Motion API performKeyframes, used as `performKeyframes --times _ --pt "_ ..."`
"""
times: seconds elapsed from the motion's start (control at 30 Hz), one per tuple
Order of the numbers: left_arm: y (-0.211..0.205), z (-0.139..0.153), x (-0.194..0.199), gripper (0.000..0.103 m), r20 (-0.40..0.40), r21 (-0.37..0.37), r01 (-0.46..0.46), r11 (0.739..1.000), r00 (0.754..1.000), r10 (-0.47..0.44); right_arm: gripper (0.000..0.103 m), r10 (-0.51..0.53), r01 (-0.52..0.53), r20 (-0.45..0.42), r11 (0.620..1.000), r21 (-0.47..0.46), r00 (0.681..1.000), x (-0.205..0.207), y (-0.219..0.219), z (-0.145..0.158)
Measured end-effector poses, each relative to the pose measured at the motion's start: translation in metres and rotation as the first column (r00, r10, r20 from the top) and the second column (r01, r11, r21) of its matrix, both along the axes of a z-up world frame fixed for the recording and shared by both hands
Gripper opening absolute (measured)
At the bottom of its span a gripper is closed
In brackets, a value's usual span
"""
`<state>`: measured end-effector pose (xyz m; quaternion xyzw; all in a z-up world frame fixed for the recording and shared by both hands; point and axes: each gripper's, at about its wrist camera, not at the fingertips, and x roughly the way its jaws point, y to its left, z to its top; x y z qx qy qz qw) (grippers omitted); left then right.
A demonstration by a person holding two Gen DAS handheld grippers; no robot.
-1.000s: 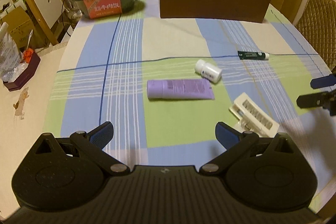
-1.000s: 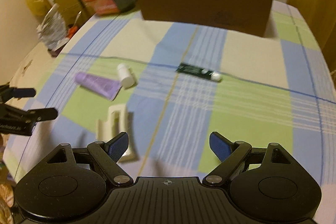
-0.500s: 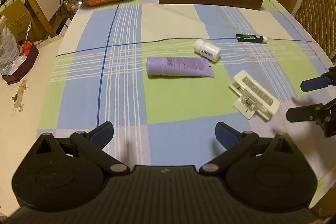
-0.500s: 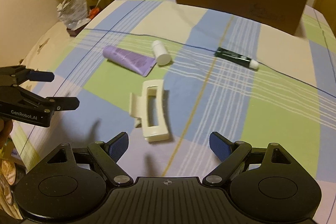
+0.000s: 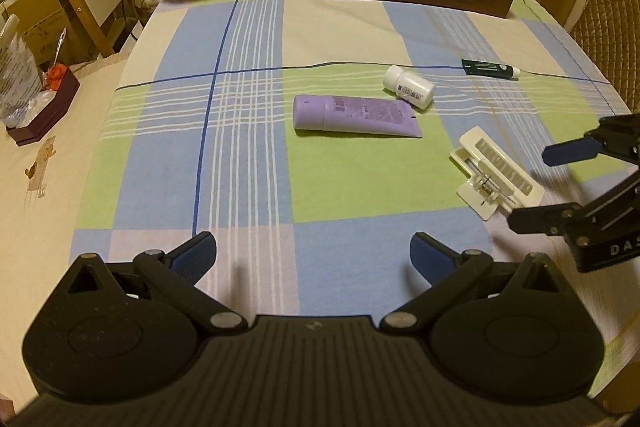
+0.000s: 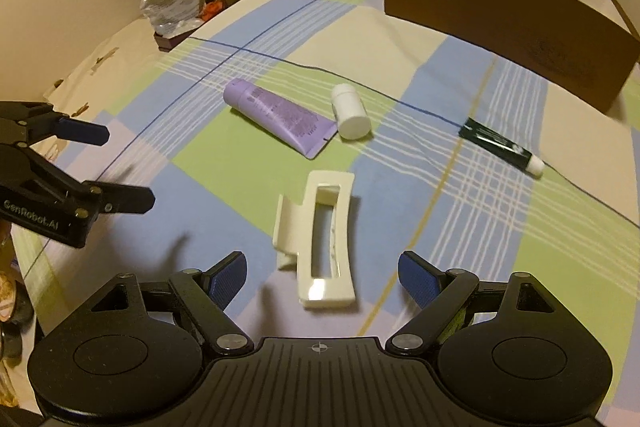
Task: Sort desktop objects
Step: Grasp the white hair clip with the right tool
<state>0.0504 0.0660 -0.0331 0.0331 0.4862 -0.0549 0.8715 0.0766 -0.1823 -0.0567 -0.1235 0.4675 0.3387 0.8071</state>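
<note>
Claws are both seen spread apart and empty: the right claw (image 6: 322, 273) at the bottom of its frame, just before a white clip (image 6: 320, 239), the left claw (image 5: 314, 253) low in its own frame. Above the clip, a purple tube (image 6: 280, 115) and white bottle (image 6: 350, 111) are seen touching at frame centre. A dark tube (image 6: 500, 145) is placed at right. A brown box (image 6: 504, 15) is set at upper right on the tabletop (image 6: 520, 267).
</note>
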Motion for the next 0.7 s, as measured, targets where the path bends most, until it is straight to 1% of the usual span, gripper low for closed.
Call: performKeyframes --times 0.33,0.37,0.4,0.43,0.53,0.57,0.6,0.7 --pt "0.005 -0.001 0.0 0.101 -0.008 -0.009 -0.021 1.0 1.0 0.02 0.086 0.033 -0.033 -0.003 0.999 -0.006 0.999 0.012 0.014 -0.012" --pt "0.006 -0.001 0.001 0.101 -0.008 -0.009 -0.022 1.0 1.0 0.022 0.077 0.035 -0.035 -0.002 0.999 -0.011 0.999 0.012 0.014 -0.013" --pt "0.006 -0.001 0.001 0.101 -0.008 -0.01 -0.024 1.0 1.0 0.024 0.061 0.039 -0.039 -0.007 0.999 -0.015 0.999 0.014 0.015 -0.014" --pt "0.007 -0.001 0.002 0.101 -0.007 -0.011 -0.026 1.0 1.0 0.026 0.059 0.038 -0.038 -0.013 0.999 -0.019 0.999 0.015 0.015 -0.015" --pt "0.007 -0.002 0.004 0.101 -0.006 -0.015 -0.028 0.999 1.0 0.028 0.059 0.032 -0.032 -0.018 0.999 -0.021 0.999 0.017 0.014 -0.017" --pt "0.008 -0.002 0.005 0.101 -0.006 -0.017 -0.029 0.999 1.0 0.029 0.053 0.028 -0.029 -0.017 0.999 -0.021 0.999 0.018 0.014 -0.017" --pt "0.008 -0.002 0.006 0.101 -0.006 -0.019 -0.03 0.999 1.0 0.029 0.044 0.029 -0.03 -0.022 0.999 -0.017 0.999 0.019 0.014 -0.017" --pt "0.008 -0.003 0.01 0.101 -0.007 -0.022 -0.029 0.999 1.0 0.028 0.041 0.03 -0.03 -0.025 0.999 -0.016 0.999 0.02 0.014 -0.016"
